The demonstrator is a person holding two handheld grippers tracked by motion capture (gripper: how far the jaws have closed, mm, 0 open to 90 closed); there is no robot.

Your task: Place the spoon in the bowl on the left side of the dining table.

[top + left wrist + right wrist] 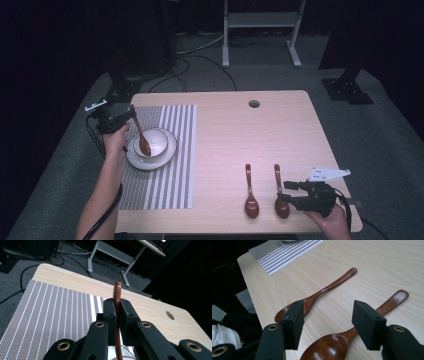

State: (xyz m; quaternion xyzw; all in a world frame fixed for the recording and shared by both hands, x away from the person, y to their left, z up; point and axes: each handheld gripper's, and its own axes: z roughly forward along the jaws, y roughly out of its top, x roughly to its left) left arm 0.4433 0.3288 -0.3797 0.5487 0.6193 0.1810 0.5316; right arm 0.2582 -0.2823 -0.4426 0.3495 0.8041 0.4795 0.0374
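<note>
Three wooden spoons are in play: one held spoon (pixel 140 134) gripped by the left gripper (pixel 131 115), plus two lying loose on the table (pixel 230 125) toward 5 o'clock, near the right gripper (pixel 285 191). The left gripper's jaws are clenched flat on the handle, seen close in the left gripper view (pixel 117 293) w/ the handle tip poking up past the pads; gripping high on the stem keeps the pads clear of the bowl (pixel 152 141) and lets the scoop end hang down into it. That bowl sits on a plate (pixel 150 161), which rests on the striped placemat (pixel 170 175) at the table's 9 o'clock side, so this looks like setting a place, w/ the spoon being lowered into the bowl; whether its scoop already touches the bowl's inside is hard to tell from the high view. The right gripper's jaws stand released, grasping nothing, straddling the scoop end of the nearer spoon (pixel 352 332), pads either side but apart from it, prob. lined up to take it next. The farther spoon (pixel 319 293) lies just beside it toward 9 o'clock, roughly parallel, handles pointing to 12 o'clock, an easy lineup for pickup one by one.
</note>
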